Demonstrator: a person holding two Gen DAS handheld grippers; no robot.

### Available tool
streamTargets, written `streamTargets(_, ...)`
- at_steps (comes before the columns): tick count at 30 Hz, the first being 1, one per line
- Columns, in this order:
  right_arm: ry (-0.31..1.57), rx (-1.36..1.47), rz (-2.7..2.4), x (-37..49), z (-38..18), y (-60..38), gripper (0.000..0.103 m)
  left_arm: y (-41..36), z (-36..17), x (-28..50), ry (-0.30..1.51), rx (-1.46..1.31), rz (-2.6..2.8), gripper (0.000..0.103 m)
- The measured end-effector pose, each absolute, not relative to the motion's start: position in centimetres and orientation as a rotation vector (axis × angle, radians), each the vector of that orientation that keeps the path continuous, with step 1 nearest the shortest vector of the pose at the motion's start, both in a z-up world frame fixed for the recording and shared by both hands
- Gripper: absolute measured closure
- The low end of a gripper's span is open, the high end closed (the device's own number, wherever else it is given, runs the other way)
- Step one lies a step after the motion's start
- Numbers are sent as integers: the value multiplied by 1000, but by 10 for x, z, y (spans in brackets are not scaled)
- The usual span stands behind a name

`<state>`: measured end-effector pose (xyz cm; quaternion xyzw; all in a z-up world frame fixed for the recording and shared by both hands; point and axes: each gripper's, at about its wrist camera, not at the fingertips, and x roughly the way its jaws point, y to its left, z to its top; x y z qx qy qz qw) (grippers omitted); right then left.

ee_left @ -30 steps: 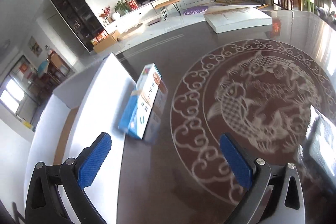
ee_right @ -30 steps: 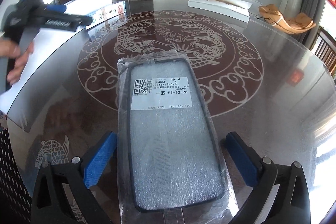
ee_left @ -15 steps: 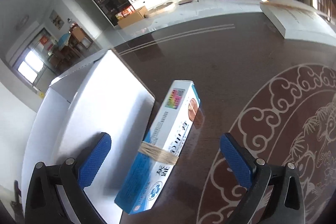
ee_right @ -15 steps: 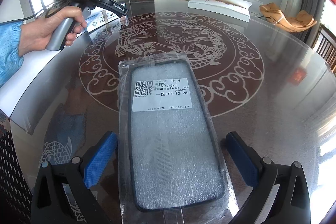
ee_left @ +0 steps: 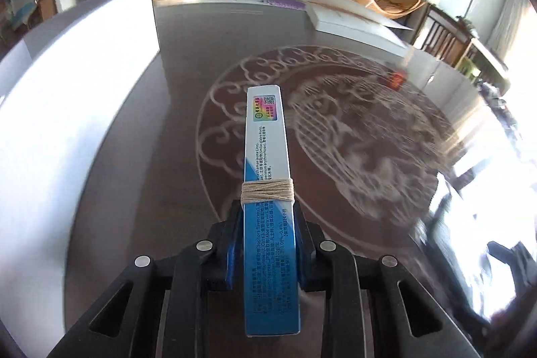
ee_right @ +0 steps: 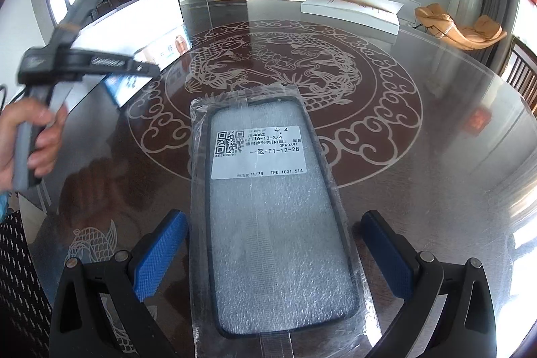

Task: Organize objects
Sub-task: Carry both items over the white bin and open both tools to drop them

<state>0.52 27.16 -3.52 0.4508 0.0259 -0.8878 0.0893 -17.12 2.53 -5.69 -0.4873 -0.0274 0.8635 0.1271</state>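
Observation:
My left gripper (ee_left: pixel 266 244) is shut on a long blue and white box (ee_left: pixel 268 190) bound with twine, and holds it above the round glass table (ee_left: pixel 335 130). The same box (ee_right: pixel 126 84) and left gripper (ee_right: pixel 147 67) show at the left of the right wrist view. My right gripper (ee_right: pixel 273 252) is open, with its blue pads (ee_right: pixel 157 254) on either side of a bagged phone case (ee_right: pixel 268 217) with a white label, which lies flat on the table.
A large open white carton (ee_left: pixel 67 89) stands at the table's left edge. A flat white box (ee_right: pixel 350 10) lies at the far side. The table's rim (ee_right: pixel 503 190) curves around on the right. Chairs stand beyond it.
My left gripper closed on the blue box and lifted it off the table by the carton. It swung right toward the table's middle. The right gripper and phone case stayed put.

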Motion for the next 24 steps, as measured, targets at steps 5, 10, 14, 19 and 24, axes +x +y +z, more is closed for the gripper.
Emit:
streamTargets(5,78,1341,-2641,5,-35,272,0,-4,-57,-134,-319,-1392,2455,7)
streamTargets(10,76,1340,-2641,5,-35,271,0,7,-59,-145,-286,-1421,2408,7)
streamTargets(14,81,1342,-2642,5,-36,271,0,25,-56,-140,24,-1394,2458,9)
streamTargets(19,81,1342,-2642,5,-36,271,0,19,-53,-142,68,-1406,2480,78)
streamTargets(24,113,1355,-2647,4,-37,268,0,-2,-54,-116,-26,-1408,2520,79)
